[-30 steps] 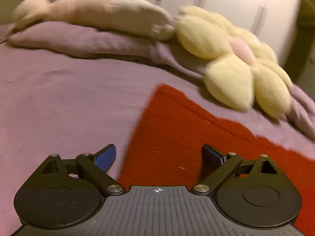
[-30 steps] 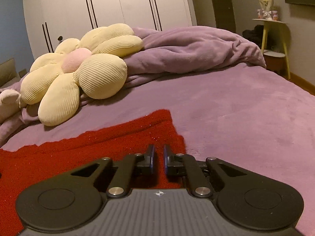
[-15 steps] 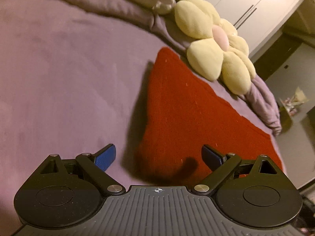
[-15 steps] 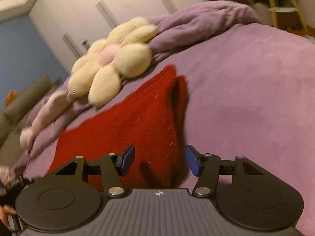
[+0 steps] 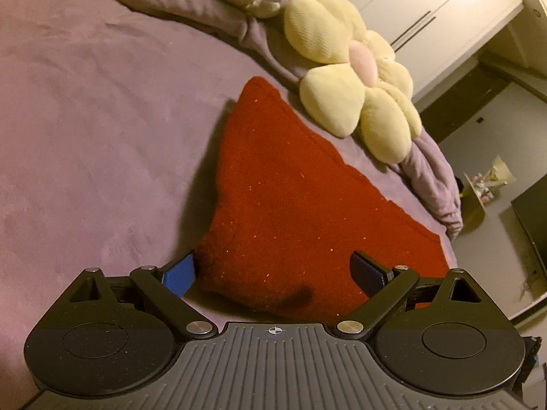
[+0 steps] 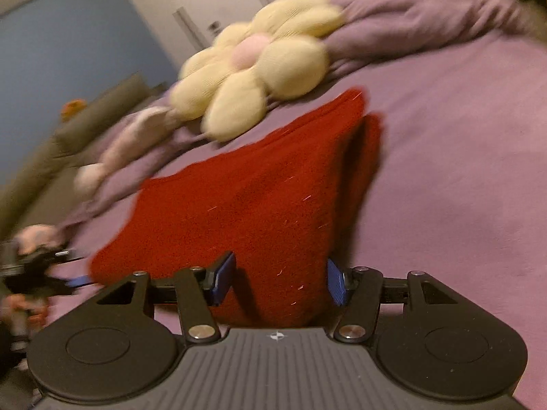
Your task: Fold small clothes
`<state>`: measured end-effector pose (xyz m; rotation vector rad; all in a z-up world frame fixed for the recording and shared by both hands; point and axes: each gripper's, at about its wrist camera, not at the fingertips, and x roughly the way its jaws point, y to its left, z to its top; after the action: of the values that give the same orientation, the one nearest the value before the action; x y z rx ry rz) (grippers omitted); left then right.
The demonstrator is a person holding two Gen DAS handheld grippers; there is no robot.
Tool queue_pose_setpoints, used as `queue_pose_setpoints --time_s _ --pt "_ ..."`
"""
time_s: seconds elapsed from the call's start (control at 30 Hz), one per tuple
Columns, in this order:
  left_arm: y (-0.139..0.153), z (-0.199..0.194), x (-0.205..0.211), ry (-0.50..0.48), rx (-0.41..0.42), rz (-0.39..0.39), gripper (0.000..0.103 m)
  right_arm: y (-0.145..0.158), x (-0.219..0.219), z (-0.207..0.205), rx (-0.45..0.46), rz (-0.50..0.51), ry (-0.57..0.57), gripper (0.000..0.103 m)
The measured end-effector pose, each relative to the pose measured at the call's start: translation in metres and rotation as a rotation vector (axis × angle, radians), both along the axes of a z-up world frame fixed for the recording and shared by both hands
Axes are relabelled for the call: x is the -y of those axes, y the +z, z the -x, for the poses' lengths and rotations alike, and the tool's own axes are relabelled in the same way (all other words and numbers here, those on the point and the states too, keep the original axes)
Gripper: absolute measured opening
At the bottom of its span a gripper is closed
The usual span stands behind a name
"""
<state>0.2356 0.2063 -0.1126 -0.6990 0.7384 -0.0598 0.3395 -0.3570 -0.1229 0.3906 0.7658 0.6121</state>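
Observation:
A red knitted garment [image 5: 301, 198] lies on the purple bed cover [image 5: 85, 119]; it also shows in the right wrist view [image 6: 259, 198]. My left gripper [image 5: 273, 270] is open, its jaws wide apart on either side of the garment's near left corner, a little above it. My right gripper [image 6: 278, 280] is open, its jaws on either side of the garment's near right corner. In the right wrist view the garment's right edge stands up in a raised fold. Neither gripper holds the cloth. The right wrist view is blurred.
A yellow flower-shaped cushion [image 5: 355, 78] lies just beyond the garment, also in the right wrist view [image 6: 253, 71]. A bunched purple duvet [image 6: 427, 17] runs along the back. White wardrobe doors [image 5: 420, 17] stand behind. The other gripper [image 6: 30, 270] shows at the left edge.
My right gripper was shut and has opened. Both grippers have risen and tilted down over the garment's near corners. The garment's sides now stand up in folds.

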Motion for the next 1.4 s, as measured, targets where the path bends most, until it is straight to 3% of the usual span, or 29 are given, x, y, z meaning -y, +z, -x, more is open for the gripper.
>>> queue_pose_setpoints --time_s 0.07,0.13,0.27,0.4,0.47,0.57,0.67,0.73,0.8,0.93,1.07,1.17,1.23,1.33,1.4 --pt "0.000 -0.001 0.003 -0.002 -0.006 -0.015 0.097 0.000 0.007 -0.004 -0.019 -0.026 0.037 0.056" --pt "0.000 -0.001 0.005 -0.006 -0.012 -0.033 0.097 -0.001 0.016 -0.005 -0.037 -0.067 0.063 0.048" --pt "-0.003 -0.004 0.010 -0.008 -0.031 -0.052 0.097 -0.002 0.010 0.006 -0.024 0.020 0.123 0.025" --pt "-0.002 -0.007 0.016 -0.001 -0.036 -0.079 0.097 0.003 -0.009 0.017 0.000 0.155 0.075 0.018" --pt "0.000 -0.006 0.017 -0.002 -0.032 -0.094 0.097 0.017 -0.017 0.025 0.067 0.189 0.056 0.015" --pt "0.000 -0.005 0.012 0.002 -0.036 -0.112 0.097 0.030 -0.004 0.030 0.114 0.108 -0.027 0.014" --pt "-0.002 -0.001 0.002 0.023 -0.043 -0.094 0.097 0.015 -0.014 0.027 0.078 0.378 -0.076 0.014" --pt "-0.004 0.004 -0.006 0.039 -0.046 -0.053 0.097 0.009 -0.016 0.029 0.043 0.503 -0.148 0.014" --pt "-0.006 0.006 -0.012 0.039 -0.045 -0.002 0.097 0.018 -0.013 0.038 0.081 0.576 -0.265 0.015" --pt "-0.014 -0.005 -0.014 0.013 -0.049 0.094 0.097 0.054 -0.035 0.057 0.218 0.521 -0.333 0.019" --pt "-0.026 -0.021 -0.013 0.027 -0.069 0.158 0.092 0.070 -0.110 0.058 0.299 0.438 -0.170 0.025" --pt "-0.028 -0.029 -0.016 0.053 -0.077 0.167 0.080 0.057 -0.171 0.054 0.301 0.444 -0.070 0.025" --pt "-0.032 -0.032 -0.020 0.078 -0.098 0.178 0.062 0.046 -0.196 0.048 0.257 0.433 -0.055 0.025" --pt "-0.039 -0.036 -0.031 0.112 -0.105 0.236 0.054 0.030 -0.214 0.047 0.200 0.410 -0.077 0.019" --pt "-0.041 -0.039 -0.034 0.121 -0.095 0.269 0.054 0.023 -0.214 0.050 0.195 0.412 -0.113 0.019"
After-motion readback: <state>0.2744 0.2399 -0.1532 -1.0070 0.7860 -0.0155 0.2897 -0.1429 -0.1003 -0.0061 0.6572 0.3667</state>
